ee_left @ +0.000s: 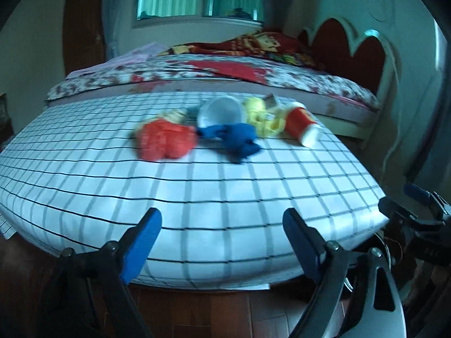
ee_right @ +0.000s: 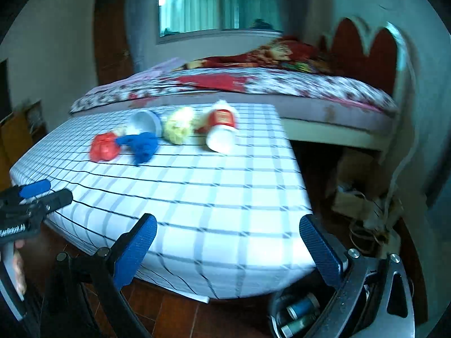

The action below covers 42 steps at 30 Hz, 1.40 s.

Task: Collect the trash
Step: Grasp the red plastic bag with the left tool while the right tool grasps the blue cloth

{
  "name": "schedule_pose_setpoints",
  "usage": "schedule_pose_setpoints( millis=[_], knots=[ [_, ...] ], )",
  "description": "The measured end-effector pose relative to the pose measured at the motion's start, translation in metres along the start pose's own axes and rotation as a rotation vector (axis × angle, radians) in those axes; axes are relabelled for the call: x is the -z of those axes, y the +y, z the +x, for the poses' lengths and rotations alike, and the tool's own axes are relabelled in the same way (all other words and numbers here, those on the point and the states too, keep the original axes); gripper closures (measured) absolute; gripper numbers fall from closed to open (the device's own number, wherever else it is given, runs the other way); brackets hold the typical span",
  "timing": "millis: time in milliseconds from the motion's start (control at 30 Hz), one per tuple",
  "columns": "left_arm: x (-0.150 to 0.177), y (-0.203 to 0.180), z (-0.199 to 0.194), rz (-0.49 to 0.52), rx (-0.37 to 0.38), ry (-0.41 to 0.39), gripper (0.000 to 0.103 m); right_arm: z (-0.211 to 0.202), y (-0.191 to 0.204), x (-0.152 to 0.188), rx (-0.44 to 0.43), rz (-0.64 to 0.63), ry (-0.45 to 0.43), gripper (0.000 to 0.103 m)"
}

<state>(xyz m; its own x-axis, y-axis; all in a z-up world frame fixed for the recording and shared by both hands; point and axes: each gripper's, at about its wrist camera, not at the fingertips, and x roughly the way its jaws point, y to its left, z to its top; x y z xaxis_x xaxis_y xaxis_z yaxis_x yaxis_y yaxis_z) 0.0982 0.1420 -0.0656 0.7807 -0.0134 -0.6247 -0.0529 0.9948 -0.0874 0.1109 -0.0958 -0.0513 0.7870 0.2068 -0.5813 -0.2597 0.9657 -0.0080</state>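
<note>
On the checked tablecloth (ee_left: pixel 197 197) lies a row of trash: a crumpled red wad (ee_left: pixel 165 140), a crumpled blue wad (ee_left: pixel 236 139), a white cup on its side (ee_left: pixel 220 111), a yellow crumpled wad (ee_left: pixel 260 117) and a tipped red-and-white cup (ee_left: pixel 301 125). The same items show in the right wrist view: red wad (ee_right: pixel 103 146), blue wad (ee_right: pixel 142 145), white cup (ee_right: pixel 145 124), yellow wad (ee_right: pixel 179 128), red cup (ee_right: pixel 221 131). My left gripper (ee_left: pixel 222 242) is open and empty at the table's near edge. My right gripper (ee_right: pixel 228 249) is open and empty, also at the near edge.
A bed (ee_left: pixel 225 73) with floral cover and a red headboard (ee_left: pixel 352 50) stands behind the table. A bin with bottles (ee_right: pixel 298 312) sits on the wood floor below the table's right corner. Bags and cords (ee_right: pixel 366 211) lie on the floor at right.
</note>
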Motion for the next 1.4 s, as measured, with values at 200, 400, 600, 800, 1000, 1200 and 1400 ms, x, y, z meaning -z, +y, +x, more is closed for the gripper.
schedule_pose_setpoints(
  millis=[200,400,600,800,1000,1200,1400],
  knots=[
    [-0.023,0.045,0.025,-0.036,-0.084,0.005,0.015,0.051,0.049,-0.049,-0.127,-0.039,0.015,0.022],
    [-0.045,0.064,0.062,-0.045,-0.102,0.032,0.015,0.115,0.091,-0.078,-0.183,-0.115,0.071,0.035],
    [-0.069,0.067,0.097,-0.059,-0.083,0.034,0.015,0.164,0.106,-0.082,-0.207,-0.159,0.145,0.042],
    [-0.079,0.065,0.137,-0.062,-0.095,0.101,0.018,0.185,0.108,-0.088,-0.245,-0.157,0.164,0.049],
    [-0.072,0.067,0.156,-0.086,-0.081,0.183,0.044,0.191,0.106,-0.090,-0.271,-0.134,0.193,0.056],
    [-0.071,0.063,0.138,-0.061,-0.036,0.152,0.076,0.180,0.098,-0.084,-0.302,-0.120,0.197,0.068],
    [-0.063,0.053,0.090,-0.005,-0.035,0.065,0.078,0.139,0.081,-0.081,-0.308,-0.078,0.117,0.068]
  ],
)
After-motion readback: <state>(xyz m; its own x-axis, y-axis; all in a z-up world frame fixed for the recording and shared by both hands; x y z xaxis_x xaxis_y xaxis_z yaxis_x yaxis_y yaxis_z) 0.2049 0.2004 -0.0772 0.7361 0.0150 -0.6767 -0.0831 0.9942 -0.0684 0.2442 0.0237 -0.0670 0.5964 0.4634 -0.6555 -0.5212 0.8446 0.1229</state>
